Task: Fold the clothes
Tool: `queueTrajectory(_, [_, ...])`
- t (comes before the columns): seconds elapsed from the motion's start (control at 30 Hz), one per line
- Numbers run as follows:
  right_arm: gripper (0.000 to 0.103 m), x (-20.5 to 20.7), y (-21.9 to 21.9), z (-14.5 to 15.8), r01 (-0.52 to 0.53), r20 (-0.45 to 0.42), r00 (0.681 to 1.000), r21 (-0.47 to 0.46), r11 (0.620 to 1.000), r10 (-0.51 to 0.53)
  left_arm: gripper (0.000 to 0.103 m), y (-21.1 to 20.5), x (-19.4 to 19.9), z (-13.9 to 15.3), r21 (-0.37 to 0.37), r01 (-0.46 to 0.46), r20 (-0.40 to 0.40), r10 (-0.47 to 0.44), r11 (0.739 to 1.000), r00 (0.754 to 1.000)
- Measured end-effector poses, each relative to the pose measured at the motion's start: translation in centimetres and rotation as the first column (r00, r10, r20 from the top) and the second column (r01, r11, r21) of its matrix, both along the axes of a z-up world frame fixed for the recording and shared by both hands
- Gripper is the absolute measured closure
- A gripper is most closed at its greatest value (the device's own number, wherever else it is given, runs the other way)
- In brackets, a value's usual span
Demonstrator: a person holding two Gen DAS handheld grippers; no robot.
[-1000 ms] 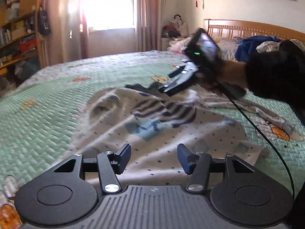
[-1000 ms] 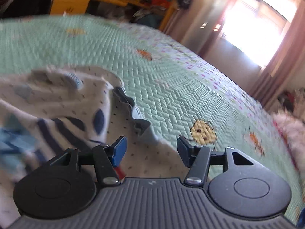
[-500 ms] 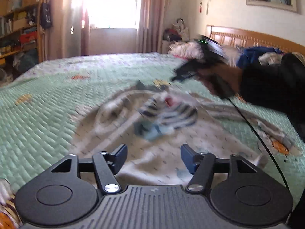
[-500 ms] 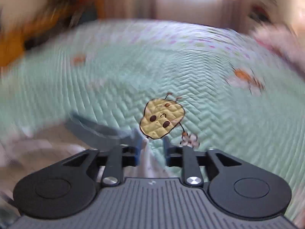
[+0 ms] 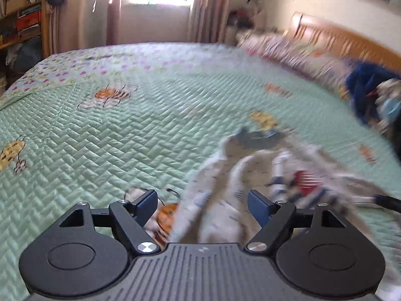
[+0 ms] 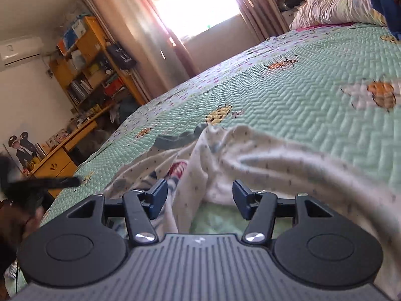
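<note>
1. The white patterned garment (image 5: 253, 175) lies crumpled on the green quilted bed (image 5: 105, 130); half a second ago it was spread flatter, and it is now bunched into ridges with its grey collar at the far end.
2. The left gripper (image 5: 202, 204) has swung leftward, so more bare quilt shows on its left. Its jaws are opening; cloth lies between them, but the pads do not press on it.
3. The right gripper (image 6: 198, 198) pinched a fold half a second ago. Its jaws are now opening, a fold of the garment (image 6: 225, 155) loose between them.
4. Both grips seem released, so the fold looks unfinished: the garment probably needs smoothing and regrasping.
</note>
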State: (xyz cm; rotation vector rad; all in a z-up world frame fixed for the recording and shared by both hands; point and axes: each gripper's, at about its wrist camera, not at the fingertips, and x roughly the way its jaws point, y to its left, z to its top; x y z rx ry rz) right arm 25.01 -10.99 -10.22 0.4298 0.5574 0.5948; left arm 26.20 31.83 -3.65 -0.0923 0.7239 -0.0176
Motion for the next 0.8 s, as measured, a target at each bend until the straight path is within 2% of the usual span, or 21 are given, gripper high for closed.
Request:
queueTrajectory(0.17, [0.044,0.9,-0.4,-2.6,-0.011,-0.066,0.998,0.058,0.998,0.015,0.024,-0.6,3.2,-0.8,0.022,0.01,0.0,-0.01,1.0,1.0])
queueTrajectory(0.27, [0.043,1.3,-1.0,-3.0,-0.015,-0.09,0.996,0.113,0.993,0.026,0.034,-2.5,5.1,-1.7,0.1,0.062,-0.033,-0.059,0.993,0.998])
queueTrajectory(0.33, [0.043,1.2,-1.2,-3.1,-0.016,-0.098,0.995,0.128,0.992,0.029,0.058,-4.0,5.9,-2.5,0.186,0.111,-0.066,-0.101,0.976,0.993])
queueTrajectory(0.4, [0.043,1.1,-1.1,-3.2,-0.019,-0.098,0.995,0.127,0.992,0.032,0.077,-4.5,6.4,-2.8,0.217,0.127,-0.084,-0.112,0.968,0.99])
queueTrajectory(0.43, [0.043,1.1,-1.0,-3.2,-0.021,-0.096,0.995,0.126,0.992,0.033,0.084,-4.3,6.5,-2.7,0.212,0.124,-0.085,-0.108,0.969,0.99])
queueTrajectory(0.47, [0.042,1.0,-1.0,-3.3,-0.023,-0.095,0.995,0.126,0.992,0.035,0.085,-3.9,6.6,-2.5,0.197,0.11,-0.081,-0.096,0.974,0.992])
queueTrajectory(0.5, [0.042,1.0,-1.1,-3.3,-0.024,-0.094,0.995,0.127,0.992,0.036,0.084,-3.3,6.7,-2.3,0.175,0.087,-0.075,-0.075,0.981,0.994])
queueTrajectory(0.53, [0.042,0.9,-1.2,-3.4,-0.024,-0.094,0.995,0.128,0.991,0.036,0.074,-2.7,6.7,-2.0,0.146,0.061,-0.071,-0.051,0.987,0.996])
queueTrajectory(0.6, [0.041,0.8,-1.2,-3.4,-0.026,-0.093,0.995,0.128,0.991,0.038,0.062,-1.5,6.3,-1.5,0.063,0.046,-0.059,-0.042,0.997,0.997])
queueTrajectory(0.67, [0.04,0.8,-1.2,-3.4,-0.029,-0.091,0.995,0.125,0.992,0.041,0.048,-1.1,6.1,-1.0,0.016,0.046,-0.044,-0.045,0.999,0.998])
queueTrajectory(0.7, [0.04,0.8,-1.1,-3.4,-0.03,-0.089,0.995,0.123,0.992,0.041,0.034,-1.0,6.1,-0.9,0.001,0.038,-0.036,-0.038,0.999,0.999])
queueTrajectory(0.73, [0.04,0.7,-1.0,-3.4,-0.03,-0.088,0.995,0.12,0.992,0.04,0.031,-0.7,6.2,-1.0,-0.014,0.027,-0.034,-0.028,1.0,0.999])
queueTrajectory(0.8, [0.039,0.7,-0.9,-3.4,-0.03,-0.087,0.995,0.116,0.993,0.04,0.033,-0.1,6.7,-1.4,-0.06,0.01,-0.054,-0.013,0.998,0.998])
